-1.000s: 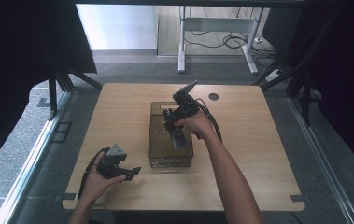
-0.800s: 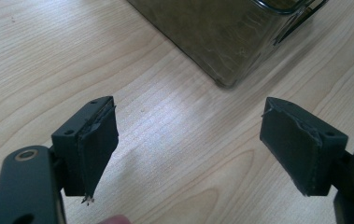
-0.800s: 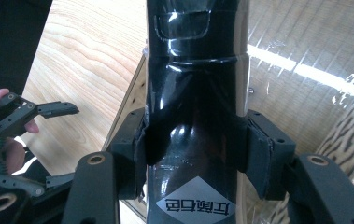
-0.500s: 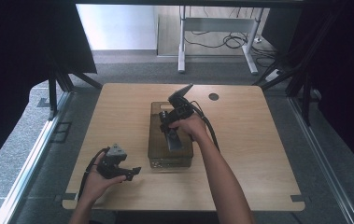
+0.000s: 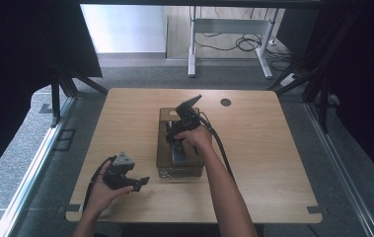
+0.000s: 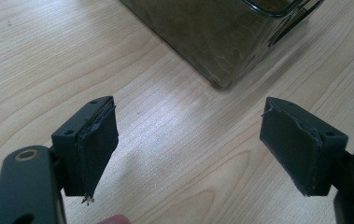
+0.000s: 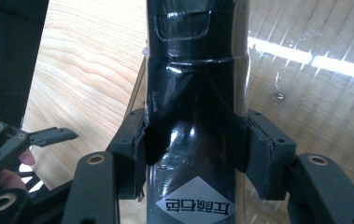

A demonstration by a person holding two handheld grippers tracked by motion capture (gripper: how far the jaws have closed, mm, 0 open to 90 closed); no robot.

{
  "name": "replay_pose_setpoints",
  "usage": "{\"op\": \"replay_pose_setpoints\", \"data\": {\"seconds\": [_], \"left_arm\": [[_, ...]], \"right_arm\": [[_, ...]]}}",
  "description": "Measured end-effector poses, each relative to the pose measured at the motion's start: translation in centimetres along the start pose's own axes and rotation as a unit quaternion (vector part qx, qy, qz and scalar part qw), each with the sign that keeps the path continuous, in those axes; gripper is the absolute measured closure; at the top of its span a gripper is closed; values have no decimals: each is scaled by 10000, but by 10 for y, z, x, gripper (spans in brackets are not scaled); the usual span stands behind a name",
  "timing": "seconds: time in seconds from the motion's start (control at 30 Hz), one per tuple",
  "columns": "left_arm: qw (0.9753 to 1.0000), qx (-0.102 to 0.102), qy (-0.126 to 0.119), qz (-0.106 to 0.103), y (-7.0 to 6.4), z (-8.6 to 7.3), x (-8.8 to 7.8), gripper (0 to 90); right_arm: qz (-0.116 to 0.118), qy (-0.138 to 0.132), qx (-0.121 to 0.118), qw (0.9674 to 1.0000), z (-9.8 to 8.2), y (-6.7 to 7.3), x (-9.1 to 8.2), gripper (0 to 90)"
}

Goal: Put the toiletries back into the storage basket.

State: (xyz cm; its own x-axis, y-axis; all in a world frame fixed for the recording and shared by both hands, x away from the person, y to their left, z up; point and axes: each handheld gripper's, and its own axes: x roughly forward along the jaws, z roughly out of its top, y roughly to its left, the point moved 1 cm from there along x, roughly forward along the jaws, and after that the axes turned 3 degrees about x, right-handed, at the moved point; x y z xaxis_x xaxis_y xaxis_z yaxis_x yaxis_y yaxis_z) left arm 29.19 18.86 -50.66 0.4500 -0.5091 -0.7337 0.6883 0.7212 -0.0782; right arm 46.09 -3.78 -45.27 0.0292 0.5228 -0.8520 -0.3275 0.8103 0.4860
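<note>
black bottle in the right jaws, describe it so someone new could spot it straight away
Start at the wooden table and find the clear, brownish-tinted box near its middle. Over that box the right gripper holds a glossy black bottle, jaws pressed on both its sides. It is the one shiny black thing there, with a silver diamond label printed in dark characters.

Right claw (image 7: 195, 154) clamped; left claw (image 6: 202, 149) spread wide.

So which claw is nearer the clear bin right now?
Right. The right claw holds a black bottle over the clear bin, inside its rim; the left claw rests open on the table beside it.
</note>
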Motion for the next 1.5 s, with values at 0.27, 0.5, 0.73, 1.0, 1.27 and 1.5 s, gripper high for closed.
{"op": "replay_pose_setpoints", "data": {"seconds": [0.27, 0.5, 0.73, 1.0, 1.27, 1.5], "left_arm": [[10000, -13, 10, -20, -1, 0, 0, 197], [10000, 3, -1, -31, -1, 0, 0, 197], [10000, 6, -8, -41, 0, 1, 0, 197], [10000, 8, -19, -50, 0, 1, 0, 197], [10000, 9, -21, -47, -1, 1, 0, 197], [10000, -6, -36, -43, -1, 1, -1, 196]], "right_arm": [[19, -23, 228, 9997, -3, -3, 13, 466], [44, -117, 474, 9988, -3, -5, 21, 465], [-5, -122, 682, 9976, -4, -5, 35, 465], [18, -68, 806, 9967, -7, -5, 47, 463], [-15, -74, 888, 9960, -9, -8, 52, 459], [-166, -45, 924, 9956, -10, -11, 58, 452]]}}
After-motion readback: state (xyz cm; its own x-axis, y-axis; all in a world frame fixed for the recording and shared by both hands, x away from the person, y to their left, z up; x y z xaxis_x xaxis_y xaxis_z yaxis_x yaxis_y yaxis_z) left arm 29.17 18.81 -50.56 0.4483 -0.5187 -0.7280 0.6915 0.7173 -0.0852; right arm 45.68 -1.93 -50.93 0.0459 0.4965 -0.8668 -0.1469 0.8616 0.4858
